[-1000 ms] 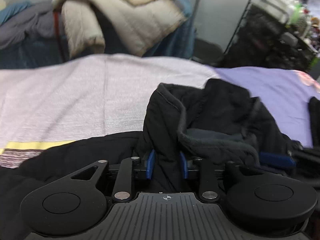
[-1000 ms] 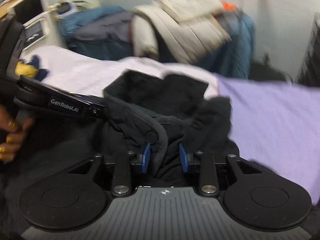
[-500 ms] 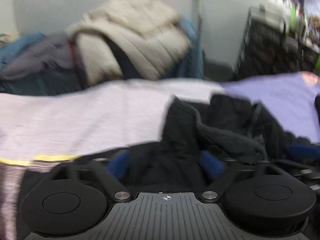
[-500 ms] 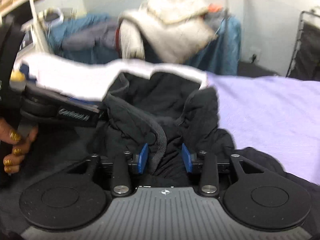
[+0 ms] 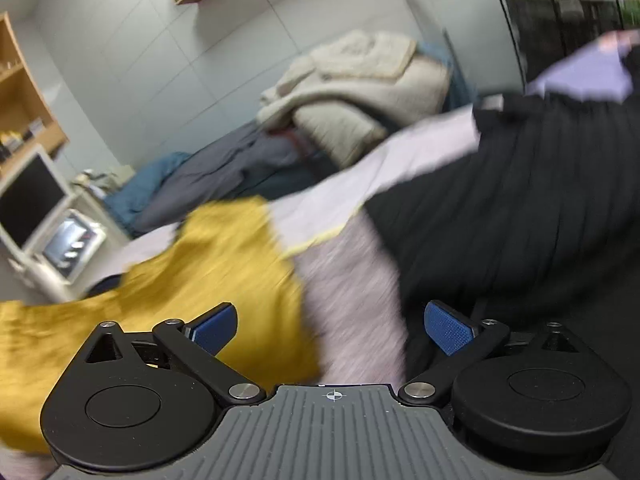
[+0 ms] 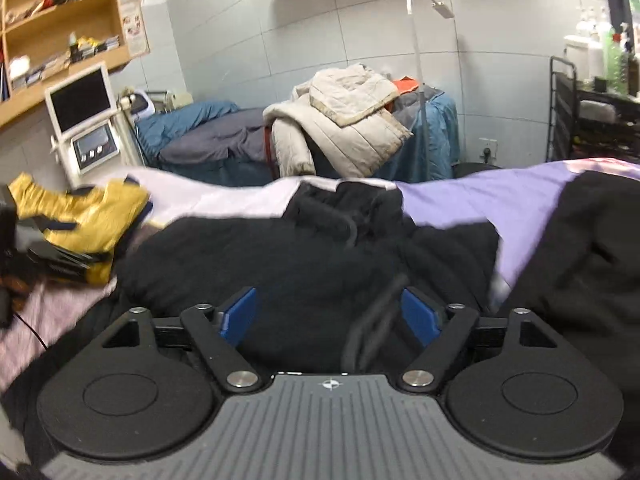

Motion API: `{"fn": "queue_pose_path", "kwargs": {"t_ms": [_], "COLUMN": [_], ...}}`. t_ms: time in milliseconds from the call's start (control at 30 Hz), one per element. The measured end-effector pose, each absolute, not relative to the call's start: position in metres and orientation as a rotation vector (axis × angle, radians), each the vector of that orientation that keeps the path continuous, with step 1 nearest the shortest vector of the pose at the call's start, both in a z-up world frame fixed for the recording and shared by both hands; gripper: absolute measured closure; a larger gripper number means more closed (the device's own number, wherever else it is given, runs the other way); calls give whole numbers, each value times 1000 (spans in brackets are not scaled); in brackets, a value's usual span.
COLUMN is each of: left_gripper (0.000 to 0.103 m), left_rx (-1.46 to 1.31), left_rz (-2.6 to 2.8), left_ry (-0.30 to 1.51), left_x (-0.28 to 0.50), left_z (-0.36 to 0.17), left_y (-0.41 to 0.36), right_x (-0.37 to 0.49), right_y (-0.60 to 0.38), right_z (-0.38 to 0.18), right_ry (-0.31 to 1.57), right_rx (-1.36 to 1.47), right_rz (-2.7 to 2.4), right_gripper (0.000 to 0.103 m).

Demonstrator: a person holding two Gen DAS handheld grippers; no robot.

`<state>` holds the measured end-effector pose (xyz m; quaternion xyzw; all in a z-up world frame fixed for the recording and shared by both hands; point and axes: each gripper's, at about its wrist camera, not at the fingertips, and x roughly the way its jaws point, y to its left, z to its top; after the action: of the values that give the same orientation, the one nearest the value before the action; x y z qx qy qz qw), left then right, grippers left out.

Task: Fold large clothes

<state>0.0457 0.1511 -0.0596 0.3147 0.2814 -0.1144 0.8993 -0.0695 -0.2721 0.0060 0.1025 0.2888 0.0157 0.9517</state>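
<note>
The large black fleece jacket (image 6: 304, 264) now lies released across the lilac-sheeted bed (image 6: 460, 200), collar toward its far edge. Right gripper (image 6: 330, 314) has just been opening, jaws wide, gripping nothing; left gripper (image 5: 332, 328), fully spread and empty, has swung toward the mustard-yellow garment (image 5: 208, 272). No readable writing.

The black garment (image 6: 304, 256) was thick matt cloth, fleecy at its collar. The yellow garment (image 5: 208, 276) was a smoother woven cloth with a slight sheen. The bed cover (image 6: 472, 196) was plain matt fabric, lilac on one side and paler pink on the other. The beige jacket (image 6: 352, 120) looked quilted and padded. The left tool (image 5: 332, 328) and right tool (image 6: 332, 312) had matt black plastic arms, bright metal pins, ribbed grey housings and blue pads (image 5: 448, 328) with a fine grippy texture. The shelves (image 6: 60, 12) were pale wood; the wall (image 6: 360, 32) was smooth tile.
</note>
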Motion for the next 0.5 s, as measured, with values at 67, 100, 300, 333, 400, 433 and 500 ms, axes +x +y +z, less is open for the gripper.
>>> {"fn": "queue_pose_path", "kwargs": {"t_ms": [67,100,300,333,400,433,500], "left_gripper": [0,0,0,0,0,0,0], "left_rx": [655,627,358,349,333,314,266], "left_rz": [-242,-253,-281,-272,-266,-270,-283], "left_ry": [620,643,790,796,813,830,876], "left_x": [28,20,-15,-22,-36,-44,-54], "left_z": [-56,-54,-62,-65,-71,-75,-85], "left_y": [172,181,215,219,229,235,247], "right_x": [-92,-102,-152,-160,-173,-180,-190], "right_y": [-265,-262,-247,-245,-240,-238,-237], "right_z": [0,-4,-28,-29,-30,-30,-32], "right_ry": [615,632,703,708,713,717,737], "right_rx": [228,241,320,316,285,264,247], "right_rz": [22,17,-20,-19,-19,-25,-31], "right_gripper": [18,18,18,18,18,18,18]}}
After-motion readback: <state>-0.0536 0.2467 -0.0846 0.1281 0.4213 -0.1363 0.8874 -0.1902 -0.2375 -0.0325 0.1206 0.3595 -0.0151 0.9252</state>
